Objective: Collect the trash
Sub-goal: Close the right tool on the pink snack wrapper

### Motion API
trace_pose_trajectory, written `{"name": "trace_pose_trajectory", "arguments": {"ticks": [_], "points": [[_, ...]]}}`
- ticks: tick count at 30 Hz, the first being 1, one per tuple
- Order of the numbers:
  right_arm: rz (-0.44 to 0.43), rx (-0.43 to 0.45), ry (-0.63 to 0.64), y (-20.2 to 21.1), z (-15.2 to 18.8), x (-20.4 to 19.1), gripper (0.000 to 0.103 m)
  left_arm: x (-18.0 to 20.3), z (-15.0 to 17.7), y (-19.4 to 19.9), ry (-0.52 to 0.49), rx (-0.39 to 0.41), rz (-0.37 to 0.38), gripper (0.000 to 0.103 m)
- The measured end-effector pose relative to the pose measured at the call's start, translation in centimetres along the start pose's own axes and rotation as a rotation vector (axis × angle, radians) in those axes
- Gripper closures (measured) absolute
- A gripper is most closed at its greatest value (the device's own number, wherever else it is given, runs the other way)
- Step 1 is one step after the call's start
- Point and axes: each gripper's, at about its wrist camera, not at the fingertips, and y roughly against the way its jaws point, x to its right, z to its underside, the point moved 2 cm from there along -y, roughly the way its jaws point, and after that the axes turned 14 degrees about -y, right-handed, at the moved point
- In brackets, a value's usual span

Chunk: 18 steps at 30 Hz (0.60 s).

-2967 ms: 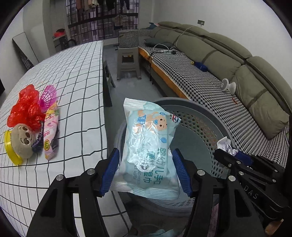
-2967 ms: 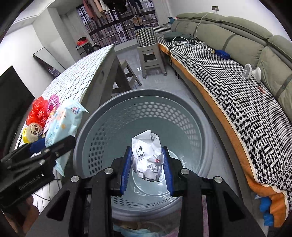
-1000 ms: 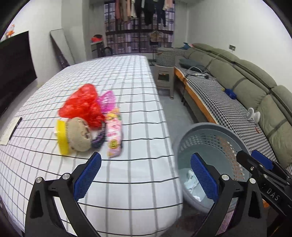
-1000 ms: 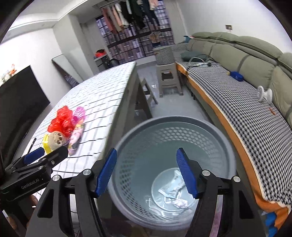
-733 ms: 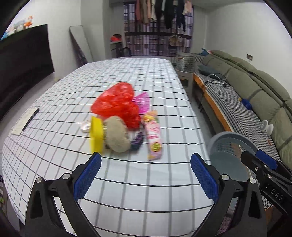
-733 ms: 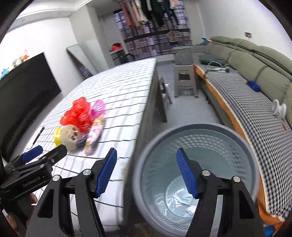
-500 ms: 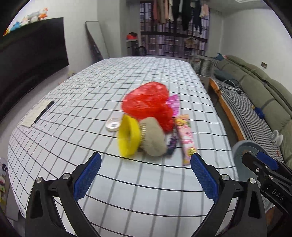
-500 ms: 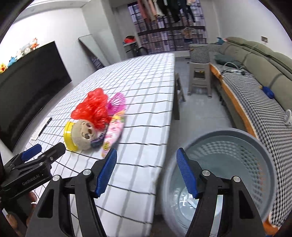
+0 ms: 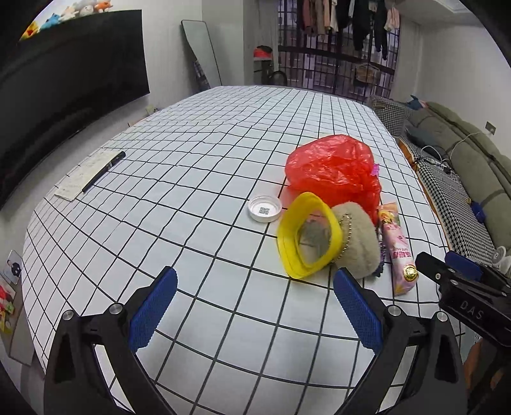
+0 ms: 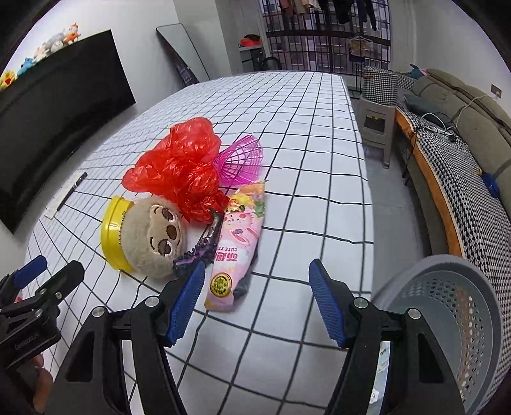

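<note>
place: a home – a living room | signs: long green sofa (image 10: 472,105) | big black TV (image 9: 64,73) with soft toys (image 10: 48,41) on top | clothes (image 9: 345,19) hanging by the window – a checked table (image 9: 204,178)

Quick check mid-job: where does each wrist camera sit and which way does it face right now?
Left wrist: behind the open left claw, angled down at the table; the right claw shows beside it.
Right wrist: behind the open right claw, facing the table edge and basket; the left claw shows.
Shared: red bag, pink wrapper.
</note>
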Motion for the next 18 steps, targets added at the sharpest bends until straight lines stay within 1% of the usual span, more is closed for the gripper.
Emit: {"name": "trace_pose_trajectory", "arguments": {"ticks": [7,11,13,14,16,17,18], "points": [[0.075,-0.038,0.022,-2.8,-0.4,-1.0,0.038,-0.6,0.0,-1.2,0.002,-0.014,0.018,0.007],[0.106,-0.043,0.038,-3.6,-0.5,-1.4,0.04,-0.8,0.0,-1.7,0.008,-0.022,0.029,0.007],[0.122,-0.048,0.056,-3.9,-0.5,-1.6,0.05,-0.8,0.1,-1.8,0.011,-0.025,0.034,0.007],[0.124,-0.055,0.062,-4.1,-0.5,-1.7,0.053,-0.8,0.1,-1.8,0.011,-0.027,0.036,0.007],[0.121,-0.065,0.068,-4.4,-0.4,-1.8,0.063,-0.8,0.2,-1.9,0.013,-0.03,0.038,0.007],[0.118,-0.066,0.071,-4.4,-0.3,-1.9,0.065,-0.9,0.3,-2.0,0.015,-0.031,0.041,0.007],[0.115,-0.064,0.075,-4.4,-0.3,-2.0,0.07,-0.9,0.2,-2.0,0.016,-0.031,0.042,0.007]]}}
